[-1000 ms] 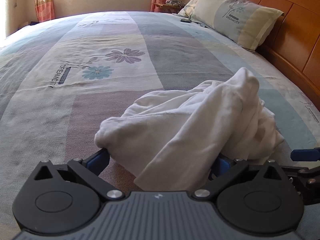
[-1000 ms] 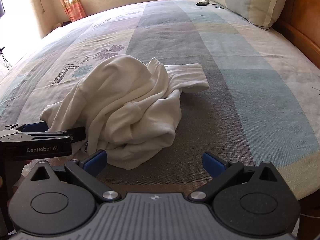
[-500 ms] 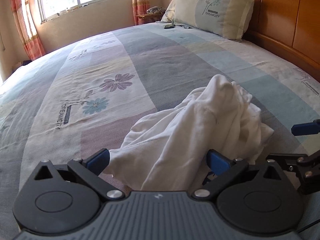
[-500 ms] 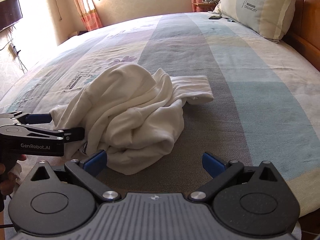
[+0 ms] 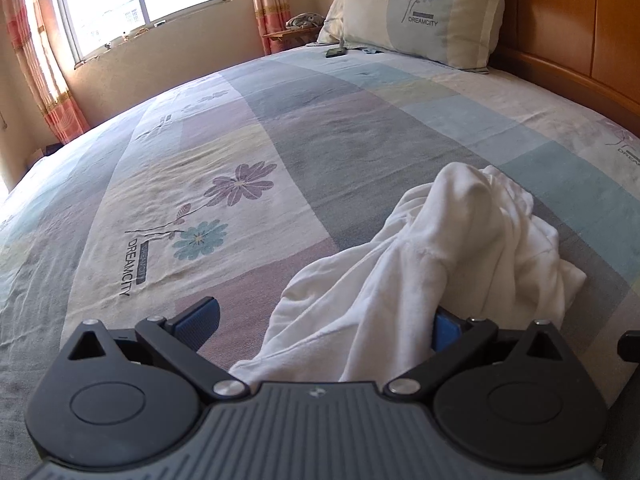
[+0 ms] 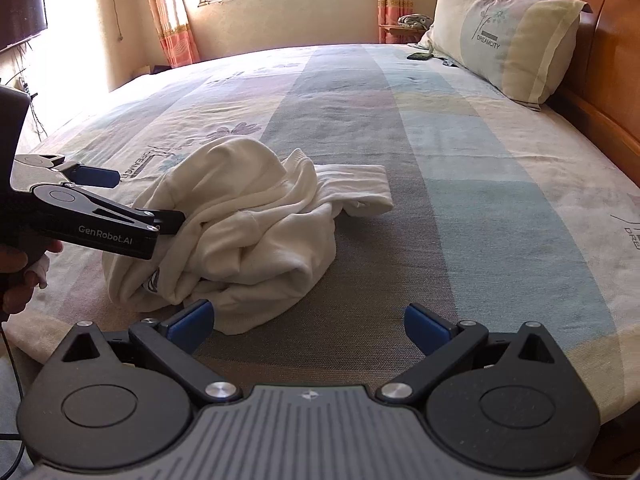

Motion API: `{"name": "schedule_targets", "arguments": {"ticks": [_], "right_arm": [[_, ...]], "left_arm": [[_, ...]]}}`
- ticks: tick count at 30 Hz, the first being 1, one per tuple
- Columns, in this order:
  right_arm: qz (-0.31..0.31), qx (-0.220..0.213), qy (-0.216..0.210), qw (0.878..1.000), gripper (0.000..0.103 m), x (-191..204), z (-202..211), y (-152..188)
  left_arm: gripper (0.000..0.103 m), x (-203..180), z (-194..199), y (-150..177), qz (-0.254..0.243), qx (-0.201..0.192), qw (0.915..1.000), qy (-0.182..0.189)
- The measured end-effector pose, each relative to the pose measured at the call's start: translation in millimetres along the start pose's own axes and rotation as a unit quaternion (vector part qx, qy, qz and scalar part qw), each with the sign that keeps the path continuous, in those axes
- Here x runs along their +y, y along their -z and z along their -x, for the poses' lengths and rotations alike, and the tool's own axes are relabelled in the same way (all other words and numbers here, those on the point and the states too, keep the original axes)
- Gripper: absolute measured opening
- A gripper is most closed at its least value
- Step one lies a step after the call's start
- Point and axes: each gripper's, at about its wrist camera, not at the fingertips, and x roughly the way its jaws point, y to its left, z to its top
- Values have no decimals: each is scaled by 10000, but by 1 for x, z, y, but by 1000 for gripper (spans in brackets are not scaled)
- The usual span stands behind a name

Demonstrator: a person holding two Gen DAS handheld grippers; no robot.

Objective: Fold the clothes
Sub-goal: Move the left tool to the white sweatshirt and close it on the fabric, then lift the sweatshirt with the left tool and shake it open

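Two grippers work over one crumpled white garment [image 6: 240,236], which lies in a heap near the foot edge of the bed [image 6: 460,168], on the patterned bedspread. The left gripper [image 5: 324,326] has its jaws spread wide; cloth drapes between them and covers most of the right finger, but nothing is pinched. In the right wrist view this gripper [image 6: 140,196] reaches into the heap from the left side. The right gripper [image 6: 310,322] is also released, jaws wide apart, hovering just beside the near edge of the heap with only bedspread between the fingers. A pillow [image 6: 508,36] rests at the far right, against the wooden headboard.

Step in hand, by judgement: acquiring the garment before spreading it flat; no fold is made yet. The next move calls for each gripper to close on a separate edge, such as a hem or shoulder, then to draw the cloth apart. Risk: pinching several layers together.
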Motion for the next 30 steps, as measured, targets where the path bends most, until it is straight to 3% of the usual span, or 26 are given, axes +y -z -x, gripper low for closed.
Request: {"name": "schedule_targets", "arguments": {"ticks": [5,11,14,16,19,21,24,30], "right_arm": [[-1,-25,29,10000,103,-3,0,1],[72,44,-56,9999,103,4,-5,0],[141,43,-71,9999,103,8,-4,0],[154,29,-57,9999,103,8,-3,0],[122,49,-43,9999,103,7,-4,1],[107,55,-44,9999,103,7,-4,1],[119,48,-94,9999,103,8,-4,1],[270,-75,-93,9996,103,10,-1,-3]], "left_arm": [[102,27,-2,11,313,150,9993,-166],[96,14,-6,9,75,82,9984,561],[80,9,-5,9,-36,-23,9972,746],[52,7,-2,8,-176,-95,9959,887],[28,2,4,7,-458,-149,9936,1017],[19,-1,7,7,-609,-144,9916,1133],[8,-1,13,7,-745,-245,9923,964],[6,26,28,8,-495,-373,9966,548]]}}
